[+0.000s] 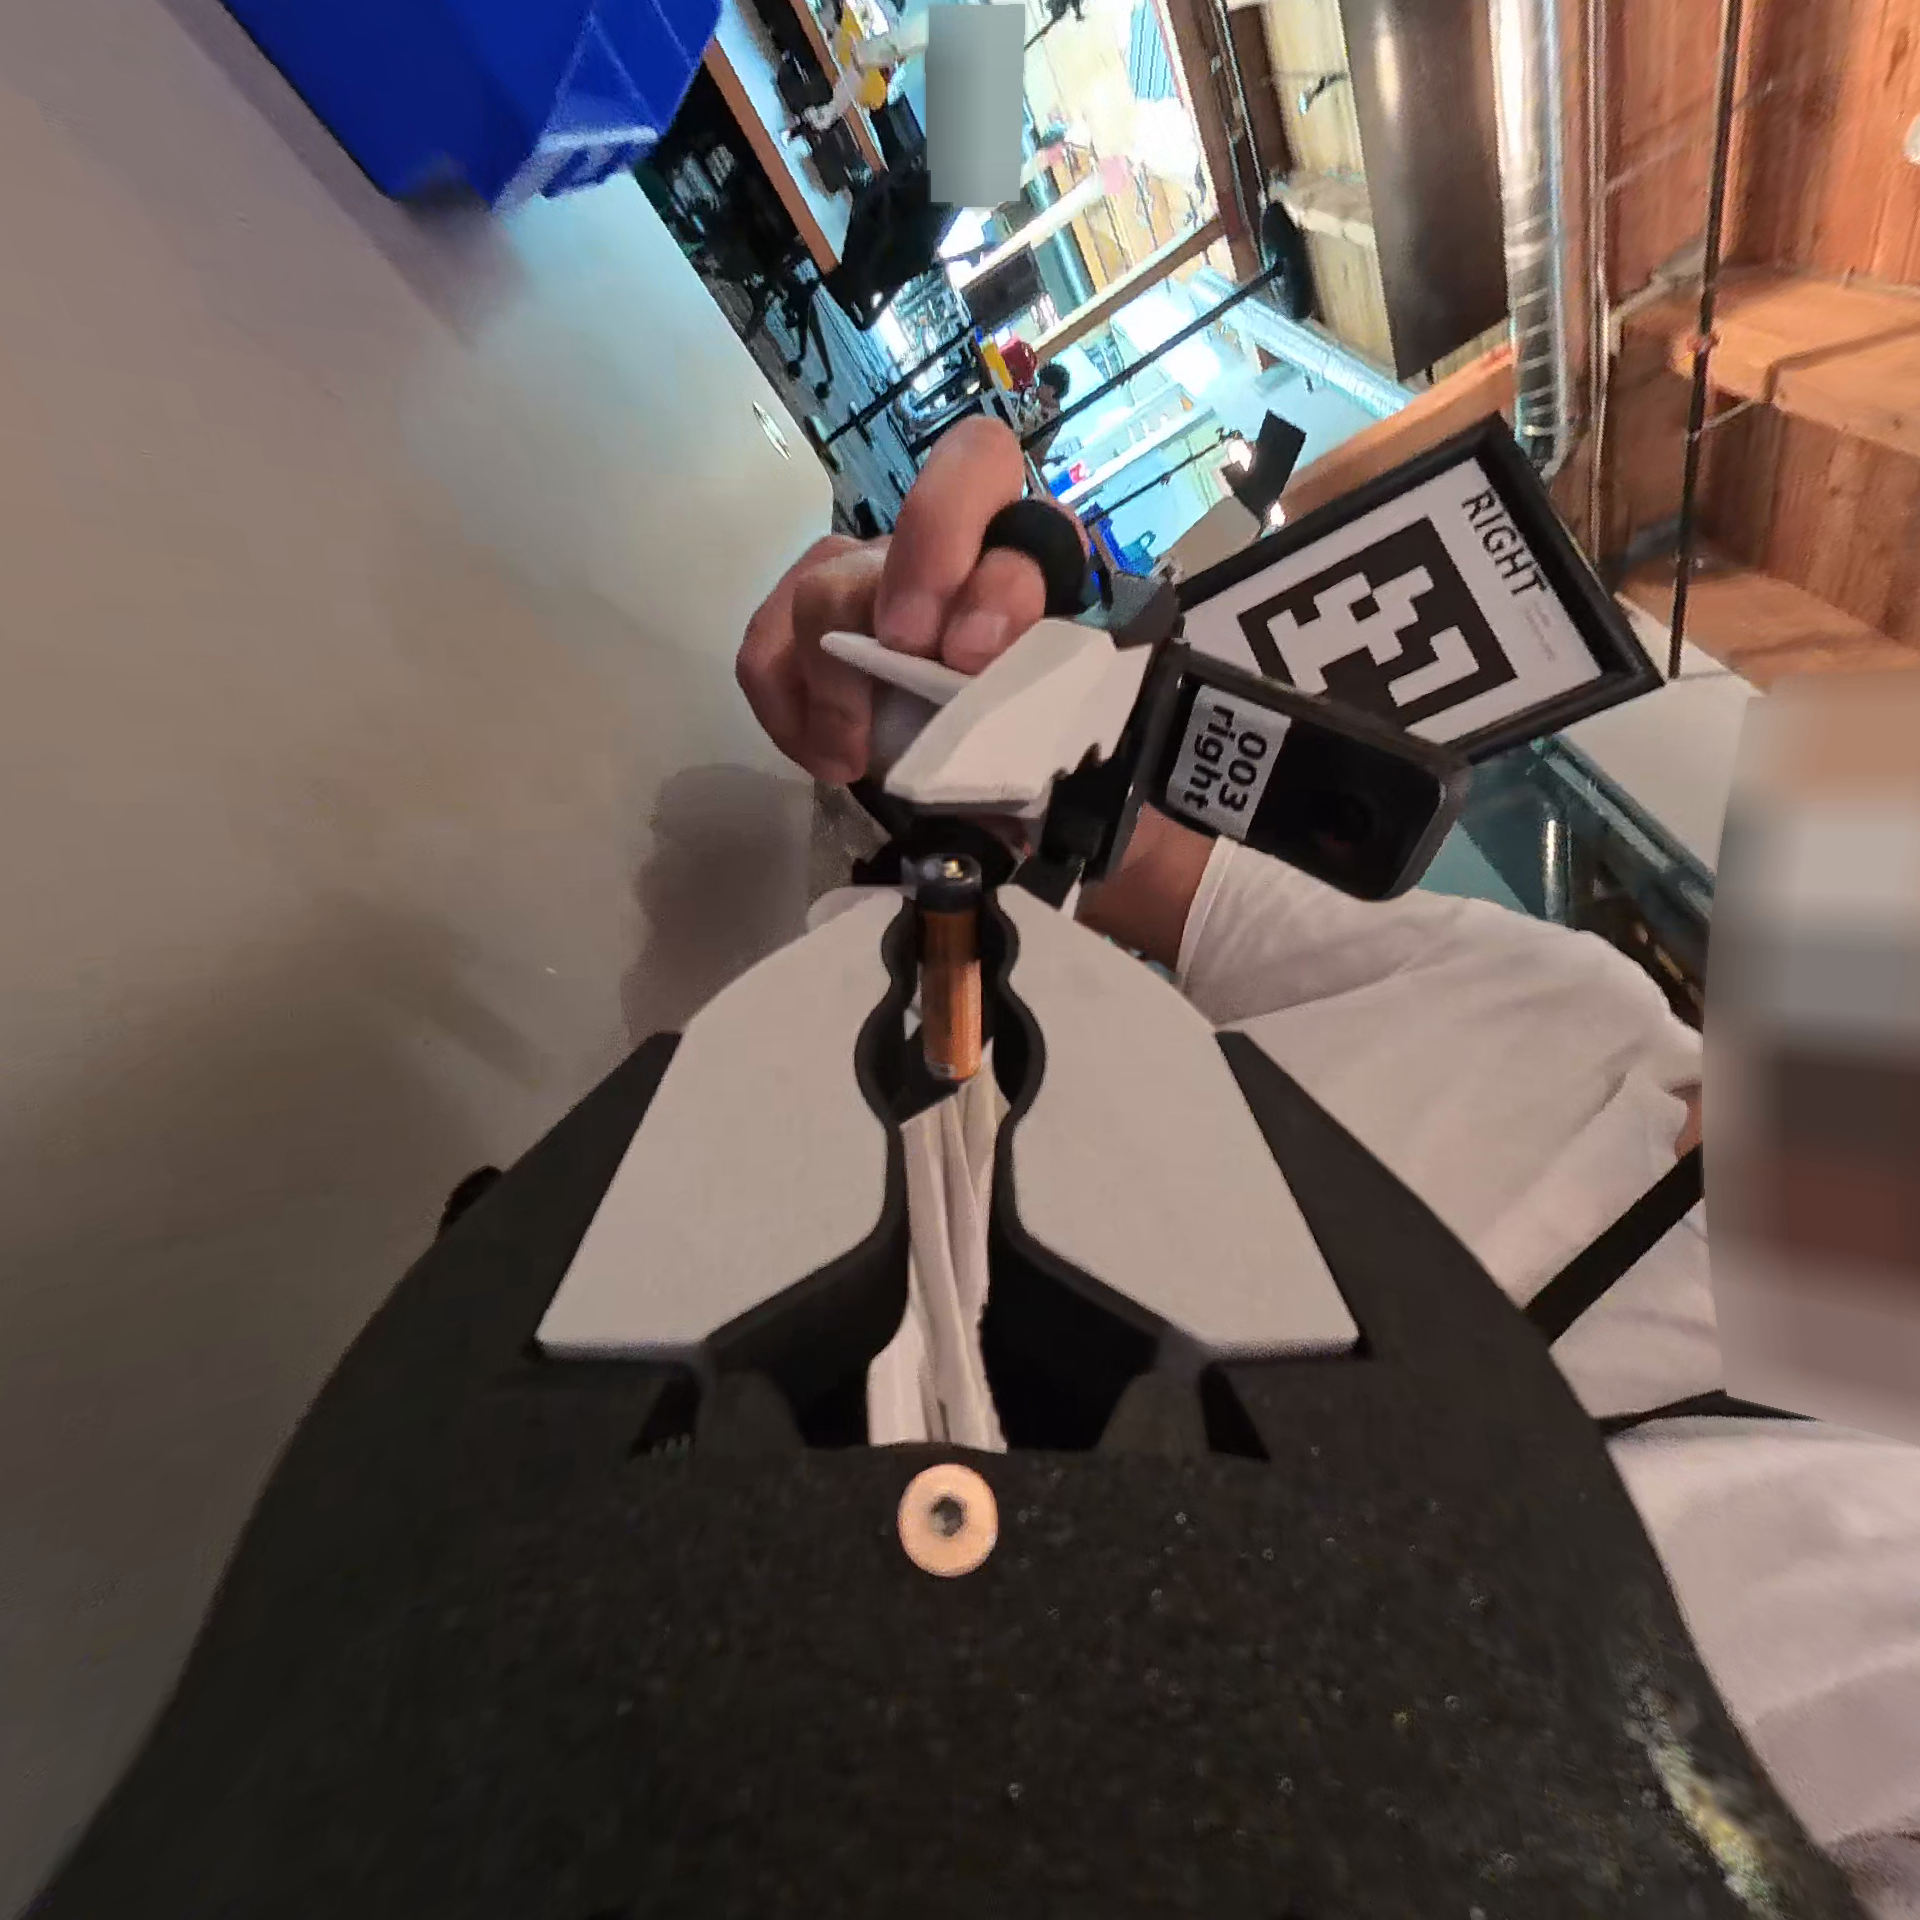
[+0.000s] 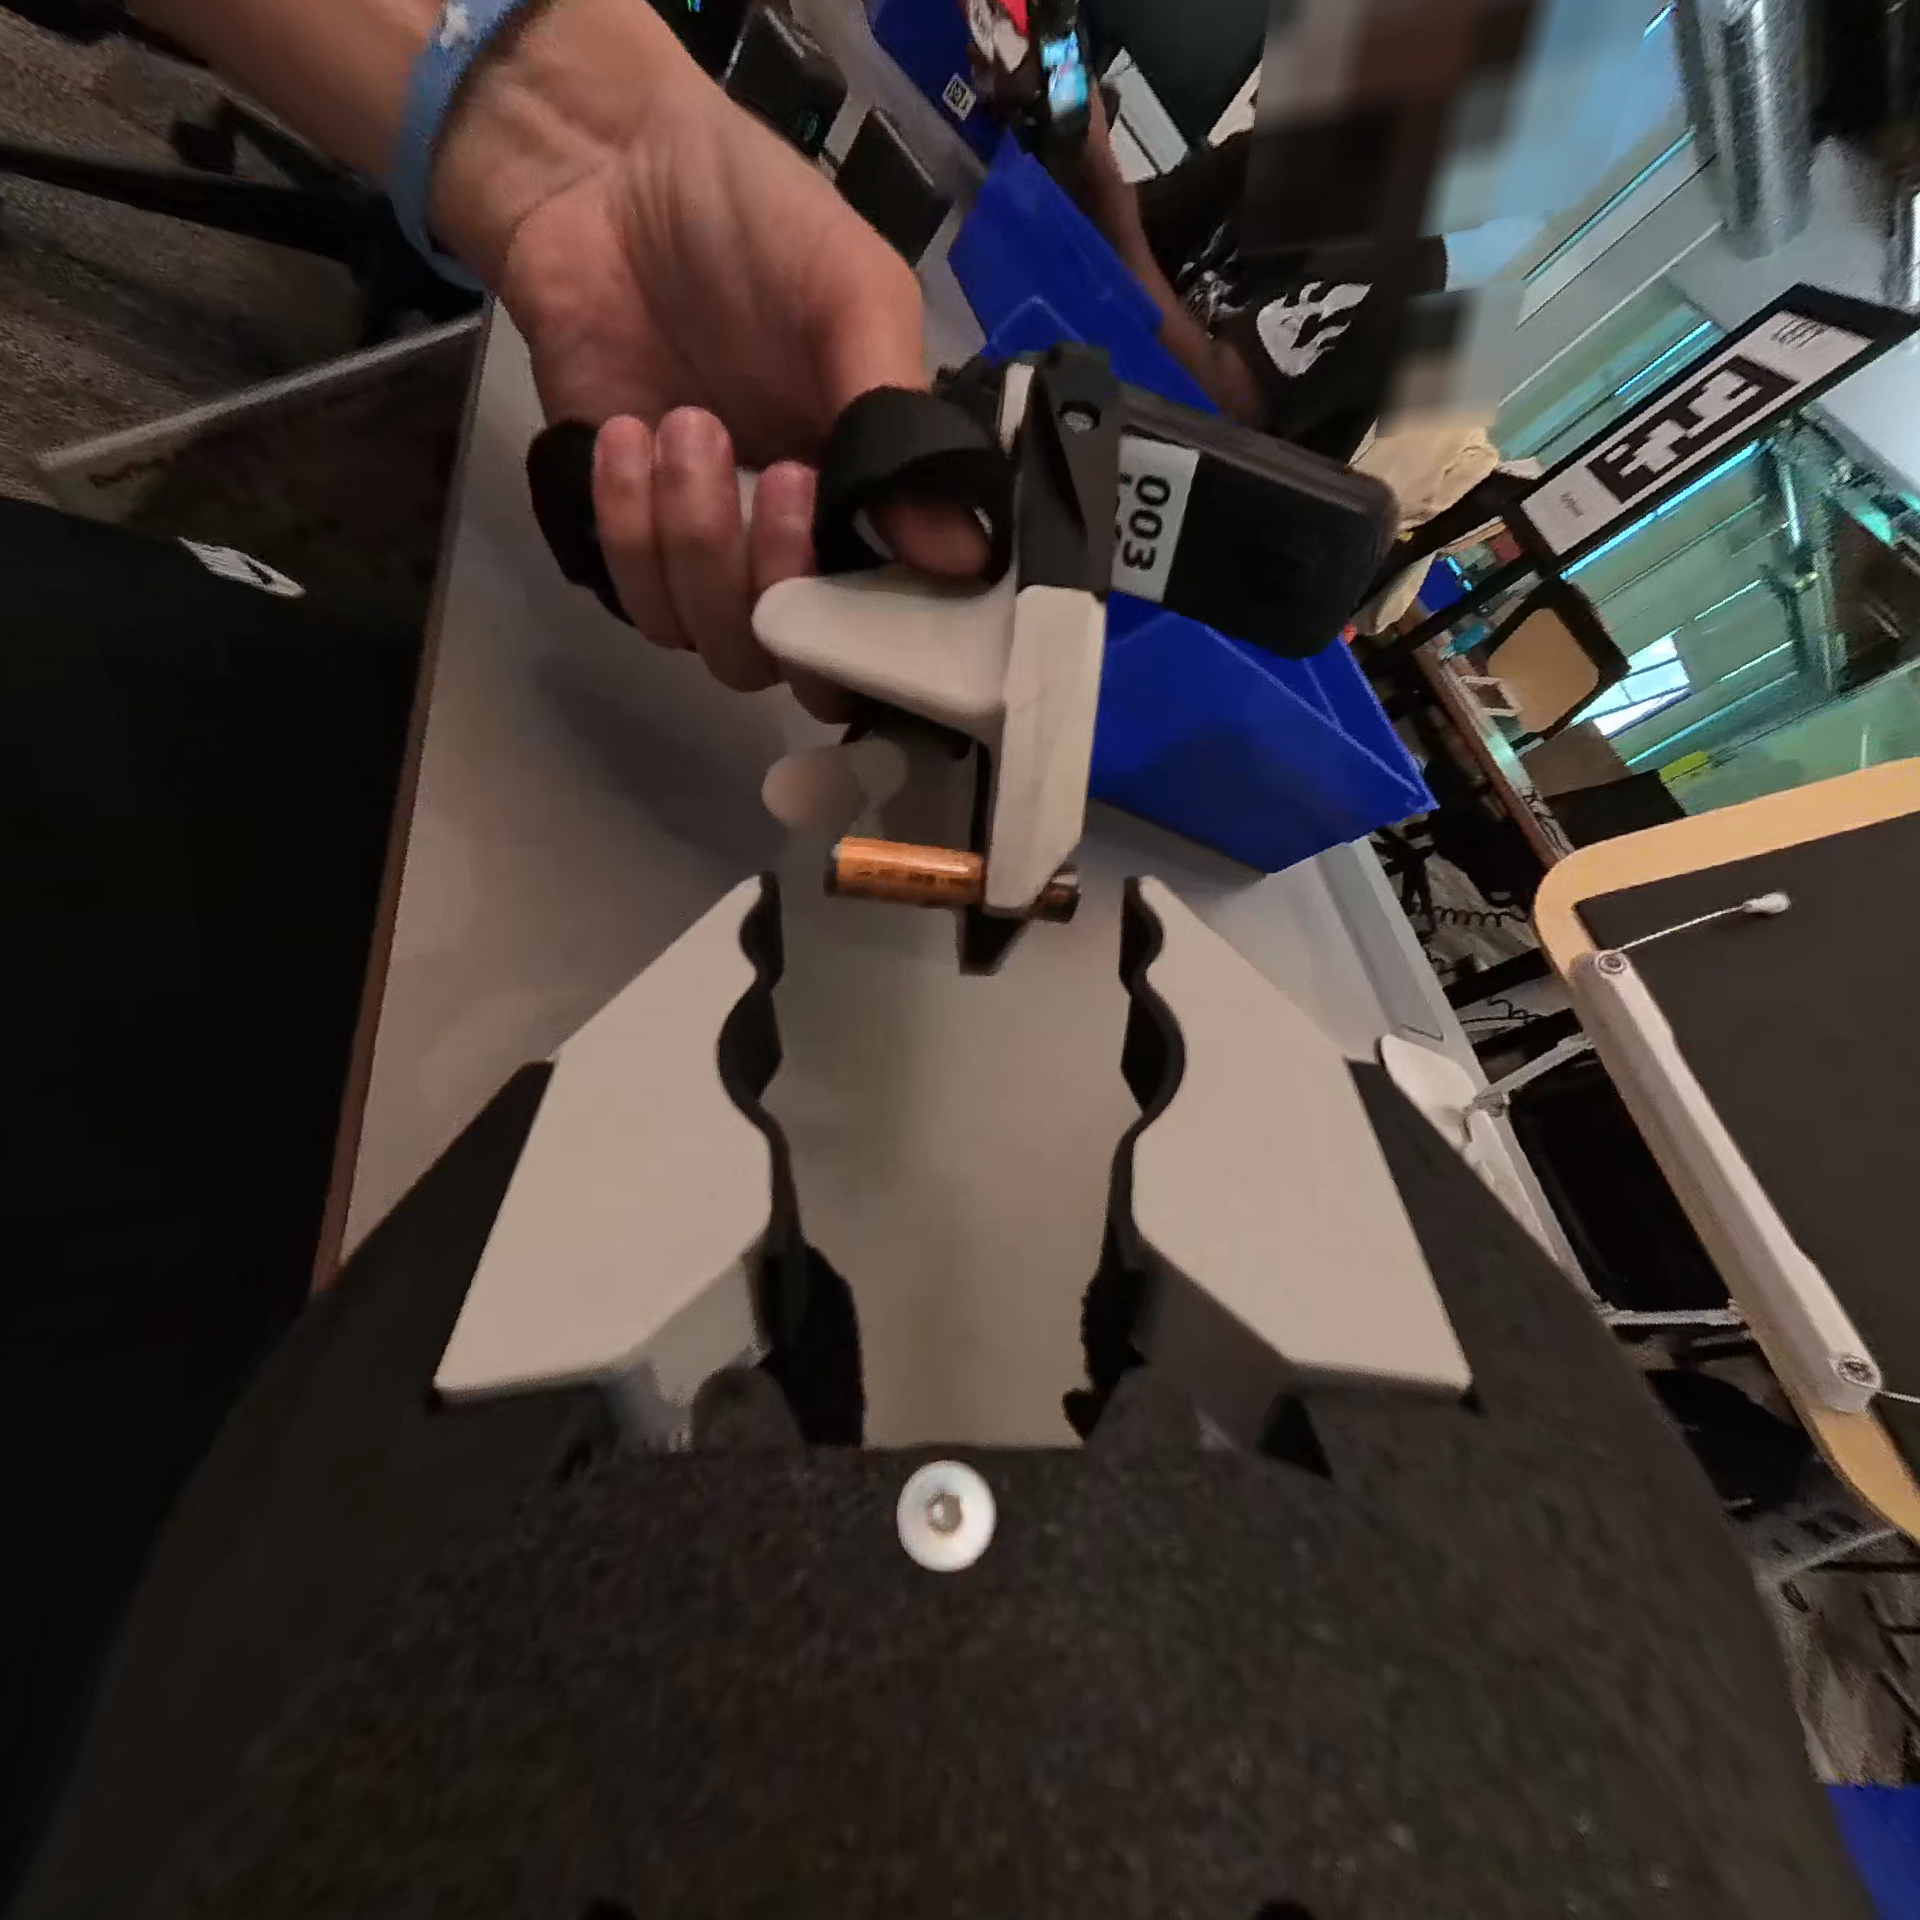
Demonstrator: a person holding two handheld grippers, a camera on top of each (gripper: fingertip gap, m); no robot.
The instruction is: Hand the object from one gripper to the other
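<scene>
A copper-and-black battery (image 1: 948,987) is clamped lengthwise between the white fingers of my left gripper (image 1: 951,914), which is shut on it. Its black end sticks out past the tips. In the right wrist view the left gripper (image 2: 1023,904), held by a hand (image 2: 675,312), comes in from above and holds the battery (image 2: 909,873) crosswise. My right gripper (image 2: 951,888) is open, its two fingertips either side of the battery's level, not touching it. In the left wrist view the right gripper (image 1: 961,847) faces mine just beyond the battery's end.
A pale table top (image 2: 582,727) lies below both grippers. A blue bin (image 2: 1195,665) stands on it behind the left gripper and shows in the left wrist view (image 1: 488,94). A black table with a wooden rim (image 2: 1766,1039) stands at the right. A white sleeve (image 1: 1403,1039) is close by. Both grippers' tips are close together, under 4 cm apart.
</scene>
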